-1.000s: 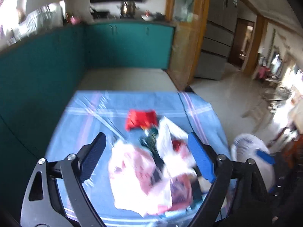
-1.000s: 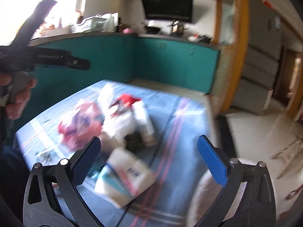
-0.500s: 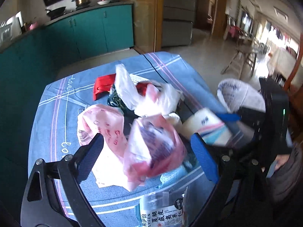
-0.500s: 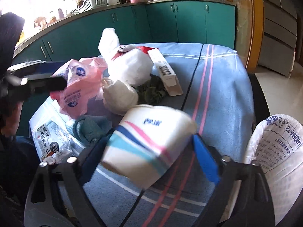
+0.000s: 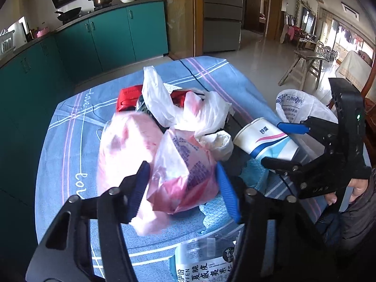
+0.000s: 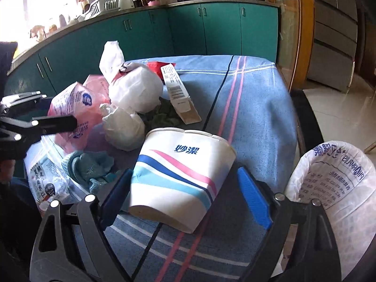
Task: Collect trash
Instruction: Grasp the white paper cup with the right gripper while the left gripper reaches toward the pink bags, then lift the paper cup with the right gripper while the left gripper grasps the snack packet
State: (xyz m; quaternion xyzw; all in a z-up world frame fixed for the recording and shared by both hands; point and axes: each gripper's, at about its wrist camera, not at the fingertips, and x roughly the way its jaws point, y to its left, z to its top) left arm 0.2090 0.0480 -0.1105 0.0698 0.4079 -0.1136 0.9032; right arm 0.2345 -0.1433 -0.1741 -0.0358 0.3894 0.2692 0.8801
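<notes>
A heap of trash lies on a blue striped tablecloth (image 5: 65, 141). My left gripper (image 5: 185, 188) has its jaws closed around a pink plastic bag (image 5: 183, 171), pressing its sides. My right gripper (image 6: 185, 195) is open around a white paper cup (image 6: 181, 176) with blue and pink stripes, lying on its side; the left finger touches it, the right finger stands apart. The cup also shows in the left wrist view (image 5: 265, 138). White plastic bags (image 6: 136, 89), a red packet (image 5: 128, 96) and a long carton (image 6: 178, 91) lie behind.
A bin lined with a white printed bag (image 6: 333, 183) stands off the table's right edge. A teal cloth (image 6: 89, 164) and a clear snack packet (image 6: 42, 176) lie near the front. Teal cabinets (image 6: 141, 33) run along the far side.
Both grippers came down to the heap. My left jaws narrowed onto the pink bag. My right gripper settled around the paper cup, which now rests between its fingers.
</notes>
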